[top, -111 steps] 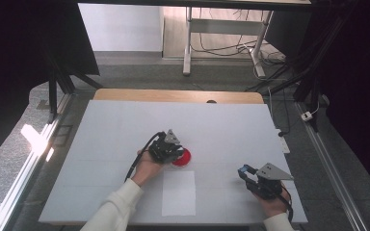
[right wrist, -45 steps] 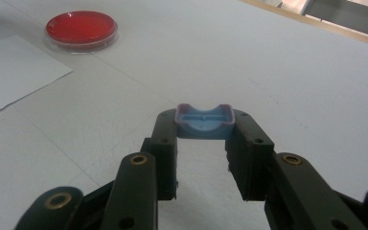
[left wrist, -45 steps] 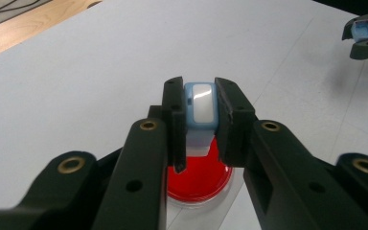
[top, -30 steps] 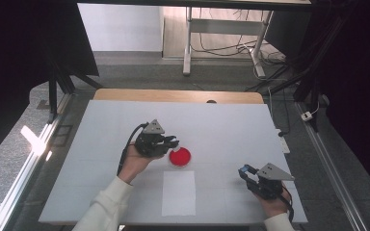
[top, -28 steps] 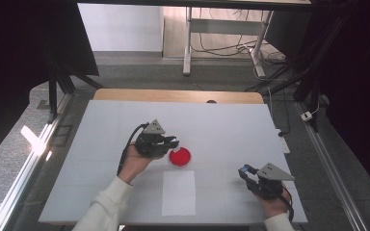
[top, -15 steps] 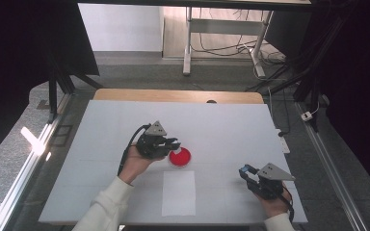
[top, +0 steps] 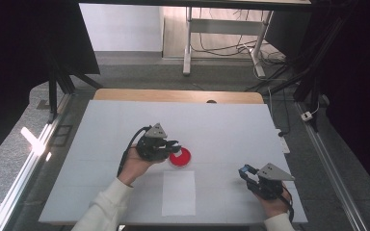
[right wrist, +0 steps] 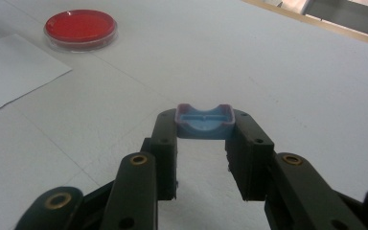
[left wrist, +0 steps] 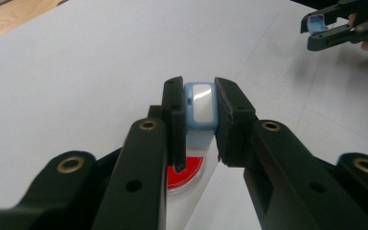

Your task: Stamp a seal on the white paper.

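Note:
My left gripper (top: 175, 144) (left wrist: 199, 88) is shut on a small blue-framed piece with a white face (left wrist: 200, 108). A pale strip runs down from it between the jaws. It hovers just left of a round red dish (top: 180, 158) (left wrist: 184, 175) on the white table (top: 101, 125). My right gripper (top: 244, 171) (right wrist: 203, 117) rests near the table's front right, shut on a small blue open-topped holder (right wrist: 203, 125). That gripper (left wrist: 318, 28) and its blue piece also show far off in the left gripper view. In the right gripper view, the red dish (right wrist: 80, 26) lies far to the upper left.
A white sheet of paper (top: 178, 192) (right wrist: 9, 72) lies flat in front of the dish, near the table's front edge. A wooden strip (top: 173, 95) borders the far side of the table. Metal rails run along both sides.
Since the oldest frame the left gripper has drawn back from over the dish, a little left and away. Over the last second nothing has visibly moved.

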`<state>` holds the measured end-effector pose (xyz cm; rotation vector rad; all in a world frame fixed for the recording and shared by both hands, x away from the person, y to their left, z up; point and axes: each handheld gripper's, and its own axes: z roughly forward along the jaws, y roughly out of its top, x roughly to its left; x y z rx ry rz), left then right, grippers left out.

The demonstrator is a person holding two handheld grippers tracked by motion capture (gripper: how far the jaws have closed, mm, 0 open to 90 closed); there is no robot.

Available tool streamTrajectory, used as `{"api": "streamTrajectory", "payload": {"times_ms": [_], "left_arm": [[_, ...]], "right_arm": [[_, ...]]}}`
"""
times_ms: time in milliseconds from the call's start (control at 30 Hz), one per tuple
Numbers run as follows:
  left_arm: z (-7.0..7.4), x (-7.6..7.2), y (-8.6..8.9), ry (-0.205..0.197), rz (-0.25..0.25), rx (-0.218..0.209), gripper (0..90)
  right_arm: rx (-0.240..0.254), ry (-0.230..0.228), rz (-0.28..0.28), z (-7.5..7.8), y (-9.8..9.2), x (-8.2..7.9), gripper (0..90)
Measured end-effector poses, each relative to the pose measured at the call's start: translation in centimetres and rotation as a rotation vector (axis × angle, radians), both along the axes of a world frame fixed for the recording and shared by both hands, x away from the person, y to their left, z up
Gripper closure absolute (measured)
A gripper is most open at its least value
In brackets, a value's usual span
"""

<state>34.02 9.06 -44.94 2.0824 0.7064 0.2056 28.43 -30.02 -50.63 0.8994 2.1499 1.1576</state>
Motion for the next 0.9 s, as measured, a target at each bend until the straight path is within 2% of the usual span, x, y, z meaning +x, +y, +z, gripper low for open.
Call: {"api": "streamTrajectory", "payload": {"times_ms": [67, 633, 900], "left_arm": [[0.1, -0.1, 0.1, 0.006, -0.009, -0.012, 75.5], [-0.2, -1.4, 0.3, 0.001, -0.024, 0.015, 75.4], [-0.7, -1.7, 0.5, 0.012, -0.029, 0.029, 75.4]], "right_arm": [[0.000, 0.000, 0.000, 0.0, 0.0, 0.0, 65.4], [0.006, -0.001, -0.005, 0.0, 0.0, 0.0, 65.4], [0.001, 0.003, -0.002, 0.0, 0.0, 0.0, 65.4]]}}
